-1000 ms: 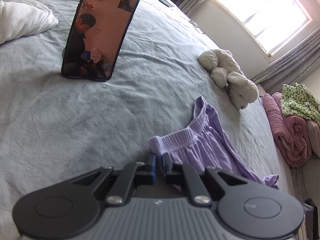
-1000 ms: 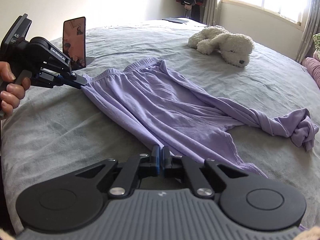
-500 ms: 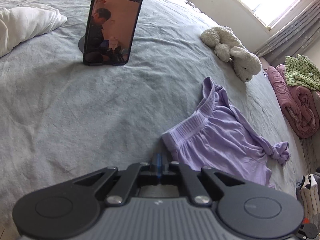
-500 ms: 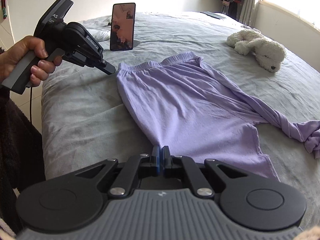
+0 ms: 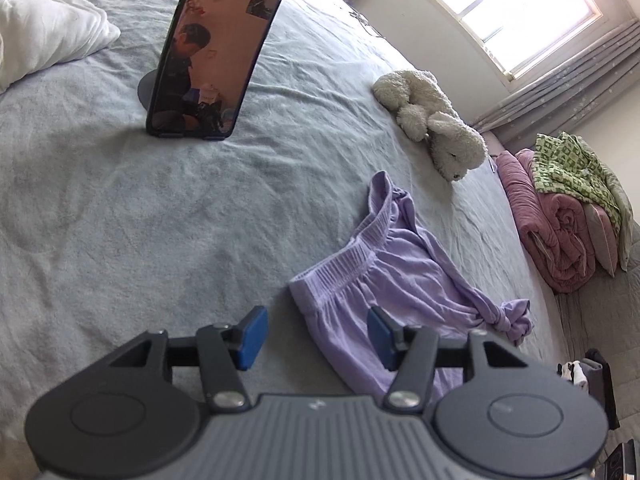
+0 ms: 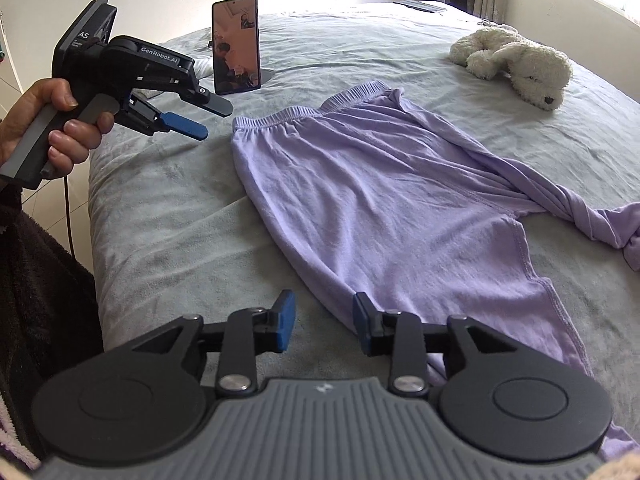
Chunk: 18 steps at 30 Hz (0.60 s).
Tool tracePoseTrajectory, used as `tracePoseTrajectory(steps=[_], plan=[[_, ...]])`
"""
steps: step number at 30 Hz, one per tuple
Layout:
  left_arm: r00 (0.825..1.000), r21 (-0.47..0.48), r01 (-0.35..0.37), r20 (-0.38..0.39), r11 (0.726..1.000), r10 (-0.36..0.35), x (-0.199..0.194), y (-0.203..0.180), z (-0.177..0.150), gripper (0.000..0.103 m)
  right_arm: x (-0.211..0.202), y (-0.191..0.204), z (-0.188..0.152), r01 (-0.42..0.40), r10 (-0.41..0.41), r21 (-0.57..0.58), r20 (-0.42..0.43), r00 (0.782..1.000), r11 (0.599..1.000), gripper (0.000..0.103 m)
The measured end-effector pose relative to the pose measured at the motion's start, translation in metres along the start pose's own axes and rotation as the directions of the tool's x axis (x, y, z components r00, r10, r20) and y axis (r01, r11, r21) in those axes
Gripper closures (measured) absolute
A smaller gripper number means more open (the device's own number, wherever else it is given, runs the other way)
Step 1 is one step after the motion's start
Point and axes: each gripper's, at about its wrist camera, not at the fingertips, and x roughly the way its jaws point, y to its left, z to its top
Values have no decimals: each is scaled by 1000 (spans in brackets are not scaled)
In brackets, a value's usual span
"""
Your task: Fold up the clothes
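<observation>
Light purple trousers lie spread on the grey bed, waistband toward the phone, one leg twisted into a knot at the right. They also show in the left wrist view. My left gripper is open and empty, just above the waistband corner; it shows in the right wrist view left of the waistband. My right gripper is open and empty, its jaws on either side of the near edge of the trouser leg.
A phone stands upright on a holder behind the waistband. A white plush dog lies at the far right. A white pillow is at the far left. Rolled pink and green bedding sits beyond the bed edge.
Both grippers were shut on the trousers and have opened, letting go of the waistband corner and the leg edge. The trousers now lie flat on the bed.
</observation>
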Motion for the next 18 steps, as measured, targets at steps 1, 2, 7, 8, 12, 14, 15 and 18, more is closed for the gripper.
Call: tracePoseTrajectory(steps=[1,2,7,8,12,14,15,18], plan=[[1000,26,9,2,1000,-9,0,-5,-1,45,-1,0,-1,8,-8,1,1,1000,1000,64],[1000,55,18,3,998,-19,0,-11,-4,45,-1,-1,-3,13,-13,10,1,1000,1000,64],[999,207,44,-14,977,-42,9,-39,-17,45,-10,-8,-11,46,-47,62,6,999,997,64],[999,231,43,-18,972,-40,13,-46,-20,45,-13,-11,-13,56,-57,75,12,998,996,64],[998,323,62,-42,944,-51,23,-71,-32,45,-28,-28,-19,90,-96,141,35,995,986,62],[996,371,78,-59,925,-60,29,-86,-41,45,-35,-39,-25,112,-121,185,36,992,976,62],[996,396,86,-68,914,-64,32,-93,-45,45,-38,-45,-28,124,-134,208,36,990,970,62],[991,456,116,-112,882,-72,43,-113,-59,45,-49,-61,-39,159,-176,278,34,984,947,62]])
